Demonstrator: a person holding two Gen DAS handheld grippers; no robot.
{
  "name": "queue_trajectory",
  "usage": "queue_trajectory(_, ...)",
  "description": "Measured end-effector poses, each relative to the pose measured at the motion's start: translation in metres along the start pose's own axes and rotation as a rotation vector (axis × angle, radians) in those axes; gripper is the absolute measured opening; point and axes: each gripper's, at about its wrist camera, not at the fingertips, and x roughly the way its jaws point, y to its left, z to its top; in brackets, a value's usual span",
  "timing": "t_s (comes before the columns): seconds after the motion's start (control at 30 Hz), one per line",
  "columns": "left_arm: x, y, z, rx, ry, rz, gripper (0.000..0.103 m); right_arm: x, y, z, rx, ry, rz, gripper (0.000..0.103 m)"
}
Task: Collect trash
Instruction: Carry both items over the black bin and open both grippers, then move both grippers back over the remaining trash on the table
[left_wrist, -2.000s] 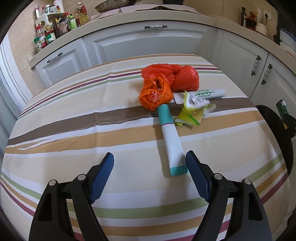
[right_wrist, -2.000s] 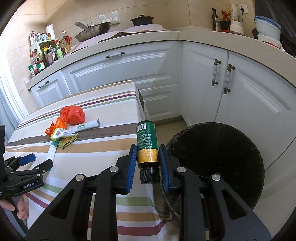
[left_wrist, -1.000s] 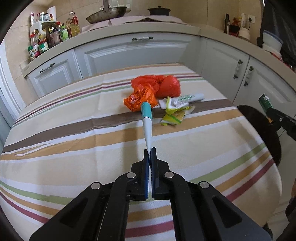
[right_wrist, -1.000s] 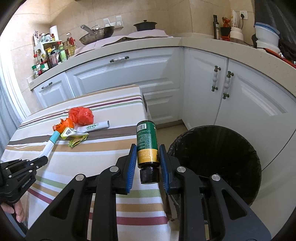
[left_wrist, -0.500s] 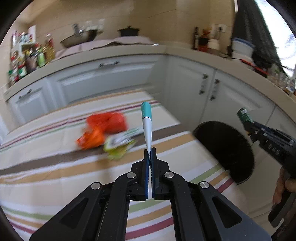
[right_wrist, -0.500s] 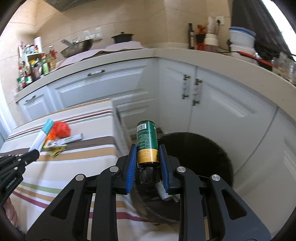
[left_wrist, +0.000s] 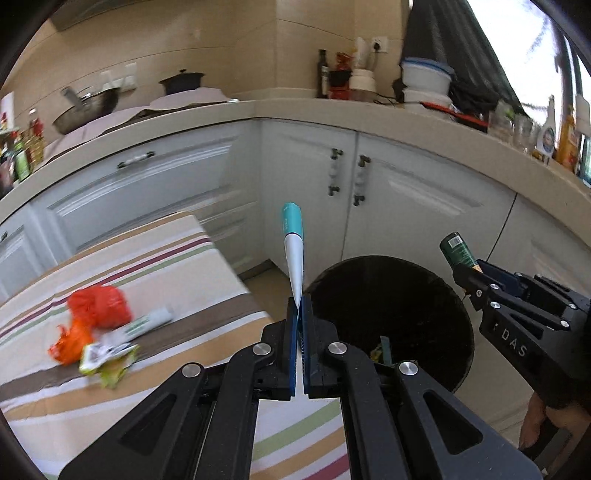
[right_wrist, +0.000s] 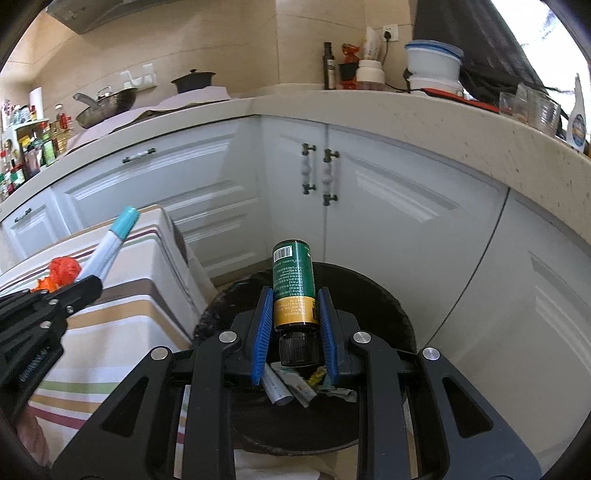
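My left gripper (left_wrist: 299, 308) is shut on the flat end of a white tube with a teal cap (left_wrist: 293, 251), held up off the table beside the black trash bin (left_wrist: 436, 284). My right gripper (right_wrist: 294, 314) is shut on a green and gold bottle (right_wrist: 294, 284), cap toward me, directly above the black trash bin (right_wrist: 384, 295). In the right wrist view the tube (right_wrist: 110, 242) sticks up at the left. The bottle (left_wrist: 457, 251) shows at the right of the left wrist view. Scraps (right_wrist: 291, 387) lie in the bin.
On the striped tablecloth (left_wrist: 155, 266) lie a red plastic bag (left_wrist: 99, 306), an orange wrapper (left_wrist: 72, 341), a white tube (left_wrist: 147, 321) and a yellow-green packet (left_wrist: 107, 360). White corner cabinets (right_wrist: 388, 199) stand behind the bin. The counter holds pans, bottles and bowls.
My left gripper lifted the tube off the table and swung right toward the bin. My right gripper carried the bottle from beside the table to over the bin.
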Motion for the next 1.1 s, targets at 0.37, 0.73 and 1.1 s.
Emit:
queue_trajectory(0.37, 0.045, -0.037, 0.007, 0.072, 0.030, -0.012, 0.030, 0.029, -0.028, -0.003, 0.050, -0.005, -0.072, 0.043)
queue_trajectory(0.73, 0.041, -0.030, 0.009, 0.032, 0.042, 0.004, 0.050, 0.030, -0.032, -0.003, 0.063, -0.002, -0.084, 0.044)
queue_trajectory(1.1, -0.008, 0.032, -0.011, -0.048, 0.027, 0.149, 0.060, 0.011, 0.023, 0.004, 0.011, -0.013, 0.051, 0.046)
